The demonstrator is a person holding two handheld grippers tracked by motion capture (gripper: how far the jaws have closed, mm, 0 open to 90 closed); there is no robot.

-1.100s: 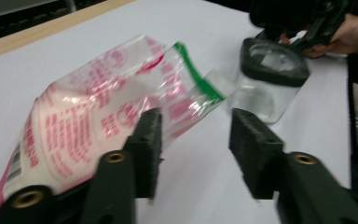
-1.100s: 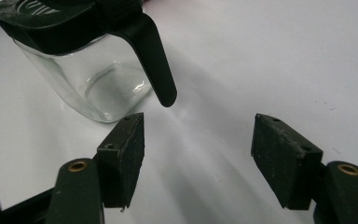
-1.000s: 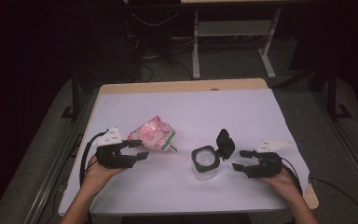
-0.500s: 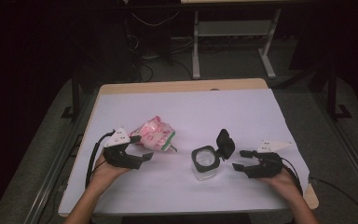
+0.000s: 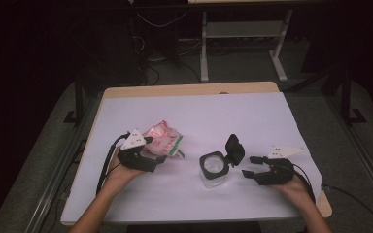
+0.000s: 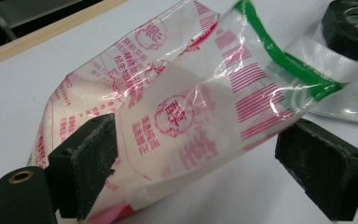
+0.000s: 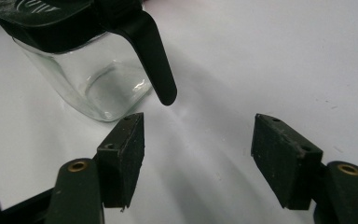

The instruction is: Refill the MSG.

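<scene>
- Left gripper (image 5: 161, 156) sits at the near left of the white surface (image 5: 213, 111), right up against the pink-and-white plastic packet (image 5: 164, 140)
- Its jaws have just been opening, and in the left gripper view they stand wide with the packet (image 6: 182, 116) lying between them
- One pad looks to brush the packet's near end, the other stands clear of it, so the packet is released, not squeezed
- The packet rests on the surface, its clear end with the green stripe pointing toward the glass jar (image 5: 213, 170)
- The jar stands near the middle of the surface, to the right of the packet, its black flip lid (image 5: 234, 148) tipped up and open
- Right gripper (image 5: 248, 167) hovers low at the near right, just beside the jar and apart from it
- In the right gripper view its jaws are spread with nothing but bare surface between them, and the jar (image 7: 93, 74) sits just beyond the left pad
</scene>
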